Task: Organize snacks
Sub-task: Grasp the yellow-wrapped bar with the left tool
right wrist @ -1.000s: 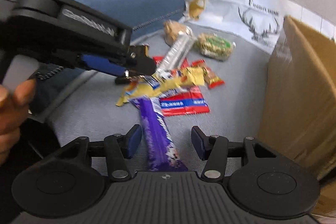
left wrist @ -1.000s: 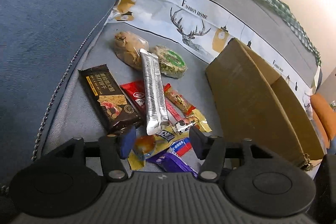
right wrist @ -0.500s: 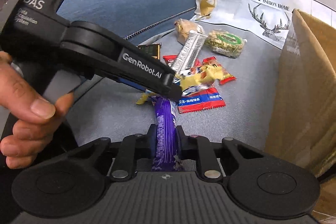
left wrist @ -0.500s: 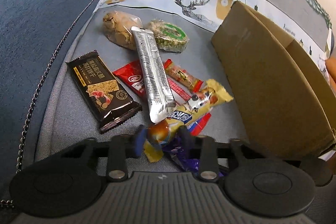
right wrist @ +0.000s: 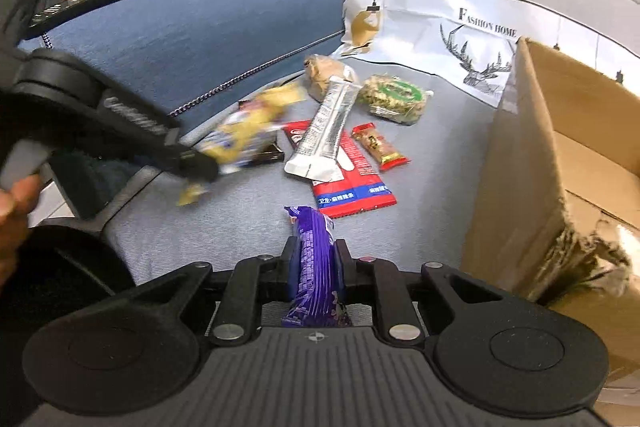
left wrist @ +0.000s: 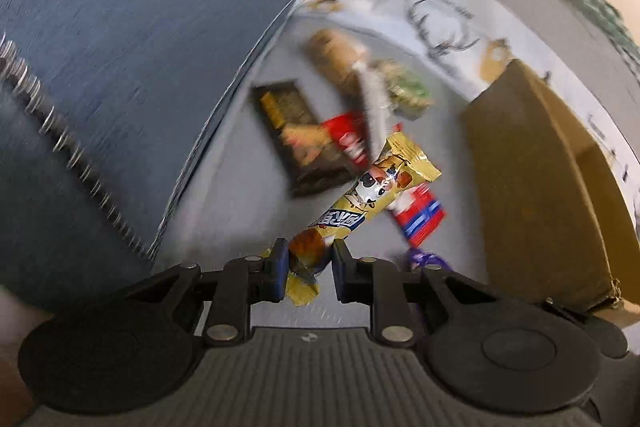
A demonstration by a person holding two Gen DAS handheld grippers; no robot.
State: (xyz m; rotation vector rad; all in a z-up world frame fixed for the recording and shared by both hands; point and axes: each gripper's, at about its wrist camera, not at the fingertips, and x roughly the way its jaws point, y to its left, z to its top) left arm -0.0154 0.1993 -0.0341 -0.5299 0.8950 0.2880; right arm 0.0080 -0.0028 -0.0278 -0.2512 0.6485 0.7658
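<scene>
My left gripper (left wrist: 308, 259) pinches a yellow snack bar (left wrist: 360, 199) by its lower end, its jaws still closing a little on it, and the bar hangs off the grey sofa seat (left wrist: 248, 227). The right wrist view shows that yellow bar (right wrist: 248, 131) blurred at the tip of the left gripper (right wrist: 200, 167). My right gripper (right wrist: 314, 259) is shut on a purple chocolate bar (right wrist: 312, 239), which sticks out forward between the fingers. An open cardboard box (right wrist: 520, 167) stands at the right.
On the seat lie a silver pouch (right wrist: 332, 123), a red pack (right wrist: 352, 187), a small red-and-gold bar (right wrist: 378, 147), a green-labelled round snack (right wrist: 396, 95), a tan pastry (right wrist: 324, 71) and a black bar (left wrist: 296, 131). A blue cushion (right wrist: 200, 39) bounds the left. A hand (right wrist: 12, 211) holds the left gripper.
Both grippers closed, the left on the yellow bar and the right on the purple bar. The left then lifted the yellow bar off the pile and swung it leftward.
</scene>
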